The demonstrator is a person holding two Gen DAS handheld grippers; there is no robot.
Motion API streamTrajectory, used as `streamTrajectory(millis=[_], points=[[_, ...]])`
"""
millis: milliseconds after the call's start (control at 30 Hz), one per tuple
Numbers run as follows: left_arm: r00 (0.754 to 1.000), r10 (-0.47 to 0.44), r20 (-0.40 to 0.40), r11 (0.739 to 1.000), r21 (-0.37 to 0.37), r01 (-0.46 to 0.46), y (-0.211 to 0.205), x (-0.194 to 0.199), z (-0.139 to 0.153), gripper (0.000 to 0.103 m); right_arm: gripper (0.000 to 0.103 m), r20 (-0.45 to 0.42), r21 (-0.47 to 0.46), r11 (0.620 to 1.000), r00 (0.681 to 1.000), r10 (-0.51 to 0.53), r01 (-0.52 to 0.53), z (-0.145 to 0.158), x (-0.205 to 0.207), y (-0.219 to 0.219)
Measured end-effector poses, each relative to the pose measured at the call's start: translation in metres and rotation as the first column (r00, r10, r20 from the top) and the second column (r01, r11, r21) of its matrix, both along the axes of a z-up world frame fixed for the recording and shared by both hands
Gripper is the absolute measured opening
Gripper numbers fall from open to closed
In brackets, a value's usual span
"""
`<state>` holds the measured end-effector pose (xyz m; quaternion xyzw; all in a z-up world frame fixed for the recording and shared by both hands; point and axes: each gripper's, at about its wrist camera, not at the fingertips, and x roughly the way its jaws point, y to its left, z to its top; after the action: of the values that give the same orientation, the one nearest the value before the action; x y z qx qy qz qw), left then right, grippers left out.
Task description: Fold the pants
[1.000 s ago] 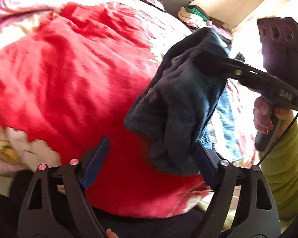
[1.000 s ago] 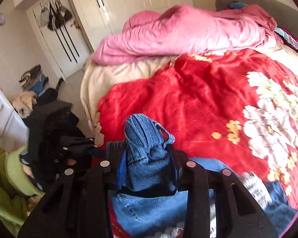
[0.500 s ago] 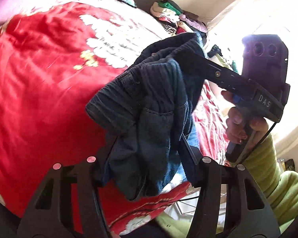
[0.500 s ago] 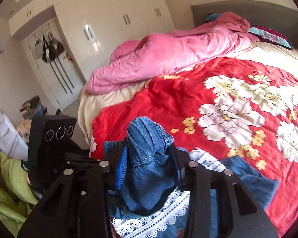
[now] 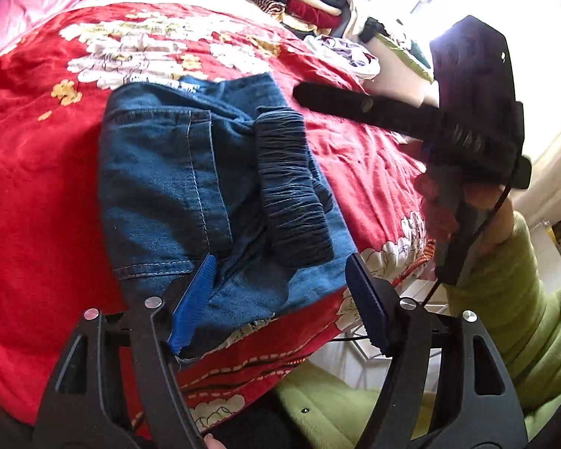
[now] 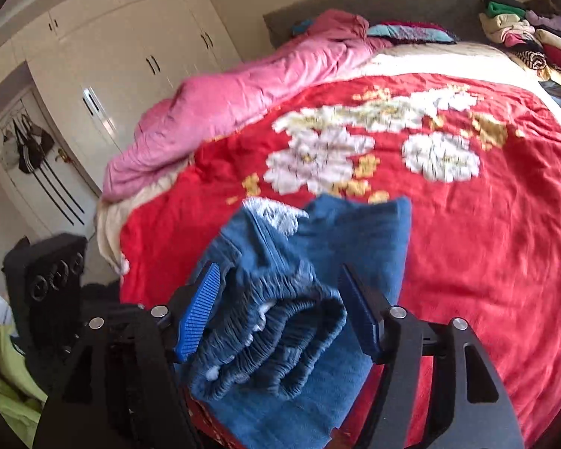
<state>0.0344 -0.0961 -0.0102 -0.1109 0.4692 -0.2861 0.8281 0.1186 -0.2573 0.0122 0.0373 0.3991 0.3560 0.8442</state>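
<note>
Nearest the left wrist camera, the left gripper (image 5: 280,295) stands with its jaws parting over the near edge of the folded pants (image 5: 205,187); denim lies between the blue pads (image 5: 192,299) but neither pad appears to press on it. In the right wrist view the right gripper (image 6: 280,307) is likewise widening its jaws, with the bunched elastic waistband (image 6: 273,333) sitting loose between them, touching the left pad at most and not clamped. The pants lie as a compact folded stack on the near part of the red floral blanket (image 5: 37,187), close to the bed's edge, waistband doubled on top. Judgement: the fold is laid and the step in hand is the release. To do it well, both grippers should open fully before backing off, and withdraw along the line of their fingers rather than upward, so the ribbed pads do not snag the elastic and drag the top layer. The waistband sits humped and slightly skewed; a light press or tug to square it would tidy the stack. Beyond lie a pink quilt (image 6: 243,86), a pile of folded clothes (image 5: 299,0) and white wardrobe doors (image 6: 131,56).
</note>
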Motion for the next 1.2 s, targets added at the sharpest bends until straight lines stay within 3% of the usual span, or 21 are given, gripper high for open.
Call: streamTrajectory(millis=[133, 233, 400, 567, 900, 933, 967, 1000, 1200], points=[[1.000, 0.007, -0.009, 1.000, -0.016, -0.007, 0.004, 0.001, -0.001, 0.064, 0.064, -0.023, -0.196, 0.978, 0.997, -0.078, 0.072, -0.031, 0.008, 0.008], [1.000, 0.016, 0.003, 1.000, -0.018, -0.016, 0.007, -0.002, 0.002, 0.064, 0.064, -0.044, -0.166, 0.982, 0.994, -0.104, 0.095, -0.036, 0.009, 0.003], [1.000, 0.028, 0.012, 0.999, -0.019, -0.028, 0.009, -0.002, 0.007, 0.066, 0.064, 0.008, -0.120, 0.988, 0.995, -0.094, 0.095, -0.018, -0.004, -0.002], [0.999, 0.038, 0.028, 0.999, -0.007, -0.038, 0.010, -0.005, 0.014, 0.068, 0.069, 0.036, -0.104, 0.988, 0.993, -0.109, 0.112, -0.001, -0.008, -0.007], [0.997, 0.052, 0.054, 0.999, -0.008, -0.051, 0.014, -0.010, 0.025, 0.073, 0.070, 0.087, -0.101, 0.984, 0.987, -0.135, 0.143, 0.019, -0.027, -0.018], [0.997, 0.052, 0.056, 0.999, -0.007, -0.052, 0.015, -0.011, 0.026, 0.074, 0.073, 0.092, -0.101, 0.984, 0.986, -0.137, 0.146, 0.021, -0.029, -0.019], [0.997, 0.056, 0.059, 0.998, -0.005, -0.055, 0.016, -0.011, 0.027, 0.075, 0.084, 0.100, -0.103, 0.983, 0.985, -0.141, 0.151, 0.023, -0.031, -0.020], [0.996, 0.059, 0.061, 0.998, -0.004, -0.058, 0.016, -0.012, 0.028, 0.075, 0.087, 0.115, -0.104, 0.981, 0.982, -0.151, 0.163, 0.026, -0.034, -0.022], [0.992, 0.101, 0.076, 0.995, 0.002, -0.101, 0.028, -0.013, 0.034, 0.079, 0.087, 0.151, -0.102, 0.981, 0.978, -0.147, 0.164, 0.038, -0.047, -0.027]])
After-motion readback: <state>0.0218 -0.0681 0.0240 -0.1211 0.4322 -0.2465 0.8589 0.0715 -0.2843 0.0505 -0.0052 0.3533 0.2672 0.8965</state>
